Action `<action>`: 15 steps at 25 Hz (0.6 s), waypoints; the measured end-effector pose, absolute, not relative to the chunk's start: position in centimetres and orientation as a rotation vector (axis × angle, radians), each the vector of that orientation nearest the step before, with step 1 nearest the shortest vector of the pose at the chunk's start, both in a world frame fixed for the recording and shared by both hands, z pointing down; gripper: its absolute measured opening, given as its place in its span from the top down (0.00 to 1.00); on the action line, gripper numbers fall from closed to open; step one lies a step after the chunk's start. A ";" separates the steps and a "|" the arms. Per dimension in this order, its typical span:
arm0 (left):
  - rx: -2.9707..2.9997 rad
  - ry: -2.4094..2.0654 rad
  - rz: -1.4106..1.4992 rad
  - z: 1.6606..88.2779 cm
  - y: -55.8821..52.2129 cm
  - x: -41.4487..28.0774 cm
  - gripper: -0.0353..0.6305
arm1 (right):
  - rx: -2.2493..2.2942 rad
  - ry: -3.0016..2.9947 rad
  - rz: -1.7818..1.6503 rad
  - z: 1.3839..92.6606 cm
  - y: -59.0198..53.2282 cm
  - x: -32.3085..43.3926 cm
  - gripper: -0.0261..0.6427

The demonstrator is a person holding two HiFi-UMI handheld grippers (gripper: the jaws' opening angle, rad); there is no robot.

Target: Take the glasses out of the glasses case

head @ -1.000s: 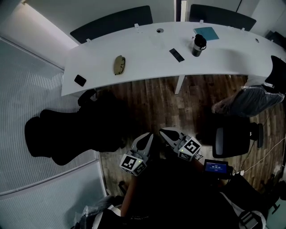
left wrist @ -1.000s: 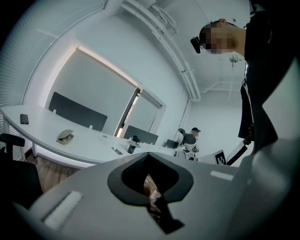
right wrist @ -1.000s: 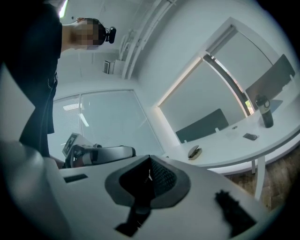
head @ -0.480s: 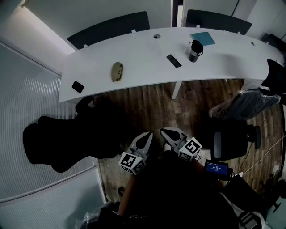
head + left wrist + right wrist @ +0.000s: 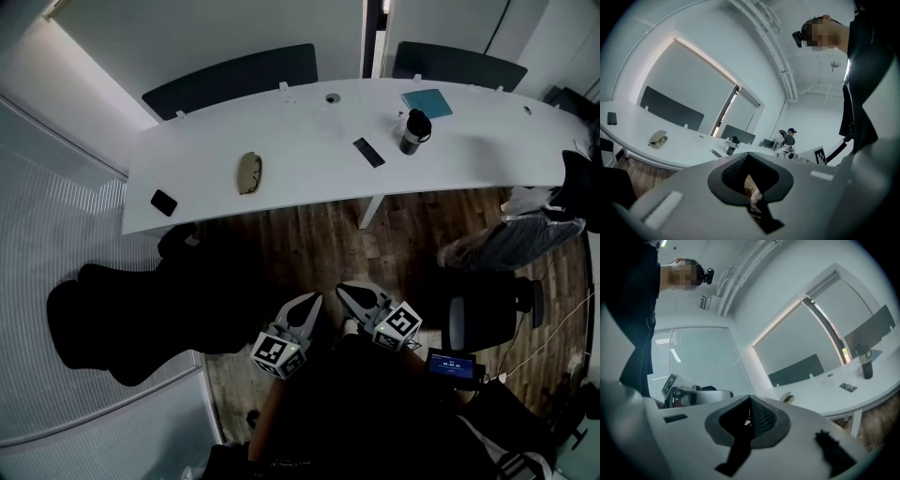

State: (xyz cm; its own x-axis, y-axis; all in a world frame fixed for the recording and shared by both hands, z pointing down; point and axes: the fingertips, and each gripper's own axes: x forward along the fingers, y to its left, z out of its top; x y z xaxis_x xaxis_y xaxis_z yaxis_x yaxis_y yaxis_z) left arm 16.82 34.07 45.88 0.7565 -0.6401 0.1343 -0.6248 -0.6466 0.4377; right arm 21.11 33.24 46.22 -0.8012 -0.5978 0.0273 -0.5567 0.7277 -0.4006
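Note:
An open, olive-tan glasses case (image 5: 248, 173) lies on the long white table (image 5: 309, 150), toward its left half, with glasses inside it. The same case (image 5: 658, 139) shows far off in the left gripper view, and small (image 5: 787, 398) in the right gripper view. Both grippers hang close to my body, well short of the table. My left gripper (image 5: 310, 302) is shut and empty. My right gripper (image 5: 345, 291) is shut and empty too. Their jaws meet in each gripper view.
On the table lie a black phone (image 5: 164, 202), a dark flat remote (image 5: 369, 152), a black tumbler (image 5: 412, 130) and a teal notebook (image 5: 427, 101). Dark chairs (image 5: 131, 305) stand between me and the table; another office chair (image 5: 487, 309) is at right. A person (image 5: 525, 230) sits at the right end.
The whole scene has slid in the head view: the table and case sit slightly lower and nearer. Both grippers stay shut, side by side in front of me.

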 end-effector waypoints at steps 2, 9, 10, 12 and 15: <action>2.489 -0.950 -0.038 46.2 33.1 16.1 0.94 | -0.942 2.836 -0.589 46.1 32.3 20.2 0.95; 2.520 -0.927 -0.054 46.1 30.2 13.4 0.94 | -0.978 2.844 -0.591 46.3 29.5 17.8 0.95; 2.531 -0.923 -0.048 46.2 29.8 13.0 0.94 | -0.986 2.843 -0.586 46.3 29.0 17.5 0.95; 2.539 -0.914 -0.036 46.4 29.1 12.3 0.94 | -0.992 2.858 -0.573 46.1 28.3 16.8 0.95; 2.533 -0.916 -0.039 46.6 28.1 10.8 0.94 | -0.991 2.884 -0.559 45.9 27.4 15.4 0.95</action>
